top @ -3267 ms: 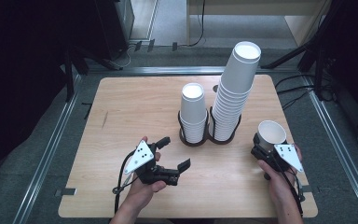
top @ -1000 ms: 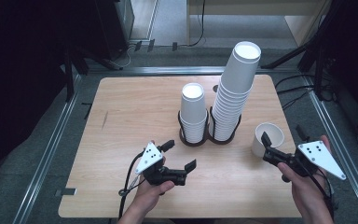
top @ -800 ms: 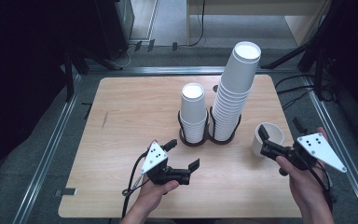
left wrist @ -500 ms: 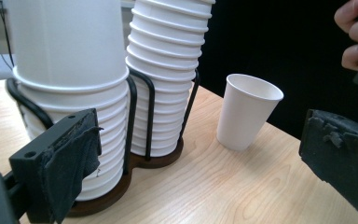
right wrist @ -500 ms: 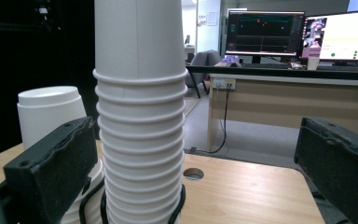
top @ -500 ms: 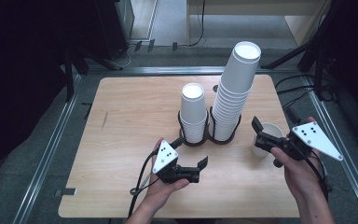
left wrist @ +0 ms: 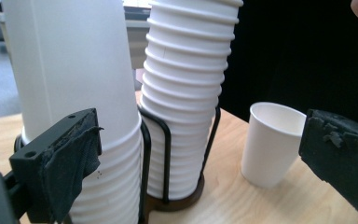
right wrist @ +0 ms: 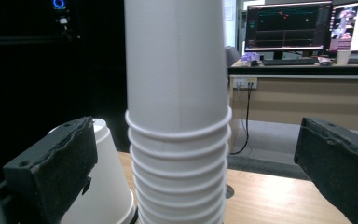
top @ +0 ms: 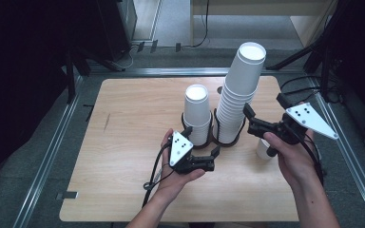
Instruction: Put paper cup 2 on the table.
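Paper cups stand in two upside-down stacks near the middle of the wooden worktop [top: 123, 123], each in a dark wire holder [top: 212, 138]. The tall stack [top: 240, 90] is on the right and the short stack [top: 197, 114] is just left of it, the two nearly touching at their bases.

Right gripper [top: 253, 124] is held in the person's right hand [top: 292, 156], just to the right of the tall stack and about halfway up it, with the fingers pointing left toward the cups. In the right gripper view its fingers stand wide apart with the tall stack [right wrist: 177, 116] between them; they grip nothing, and I cannot tell whether either pad touches the paper. The short stack [right wrist: 98, 186] shows behind the left pad.

Left gripper [top: 204, 149] sits in the person's left hand [top: 178, 173] at the near side of the short stack, low over the worktop. Its fingers are also spread wide and hold nothing. In the left gripper view one pad lies just in front of the base of the short stack [left wrist: 74, 93], and the tall stack [left wrist: 186, 93] rises between the pads.

Single cup [top: 264, 151] stands upright, mouth up, on the worktop to the right of the tall stack, partly hidden under the right hand in the high view. The left gripper view shows the same cup [left wrist: 270, 140] apart from the holder.
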Action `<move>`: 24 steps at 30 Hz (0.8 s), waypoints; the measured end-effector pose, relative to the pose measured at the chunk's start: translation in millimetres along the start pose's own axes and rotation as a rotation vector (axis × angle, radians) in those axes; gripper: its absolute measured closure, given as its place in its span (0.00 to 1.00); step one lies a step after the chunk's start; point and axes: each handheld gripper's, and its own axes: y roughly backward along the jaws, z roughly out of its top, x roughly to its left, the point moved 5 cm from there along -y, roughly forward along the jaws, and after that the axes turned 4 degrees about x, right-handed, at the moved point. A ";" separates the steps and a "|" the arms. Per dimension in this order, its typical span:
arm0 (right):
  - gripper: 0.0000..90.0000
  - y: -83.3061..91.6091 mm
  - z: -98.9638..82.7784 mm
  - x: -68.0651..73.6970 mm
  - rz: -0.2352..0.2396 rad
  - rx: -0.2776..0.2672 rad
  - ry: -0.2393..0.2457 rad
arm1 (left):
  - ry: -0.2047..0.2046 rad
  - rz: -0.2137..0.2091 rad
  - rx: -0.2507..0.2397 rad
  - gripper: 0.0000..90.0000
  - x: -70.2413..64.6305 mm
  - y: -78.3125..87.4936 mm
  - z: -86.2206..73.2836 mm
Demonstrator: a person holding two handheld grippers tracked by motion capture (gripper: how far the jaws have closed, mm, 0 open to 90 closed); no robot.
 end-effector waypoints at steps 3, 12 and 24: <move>0.00 -7.7 7.6 3.6 0.018 0.002 -0.002 | 0.003 0.000 -0.007 0.00 -2.9 -8.8 3.6; 0.00 -28.8 26.6 6.3 0.058 0.018 -0.004 | -0.042 0.015 -0.029 0.00 -6.5 -31.9 11.9; 0.00 -58.5 41.4 6.9 0.062 0.051 0.023 | -0.046 0.074 -0.027 0.00 -17.3 -62.7 15.7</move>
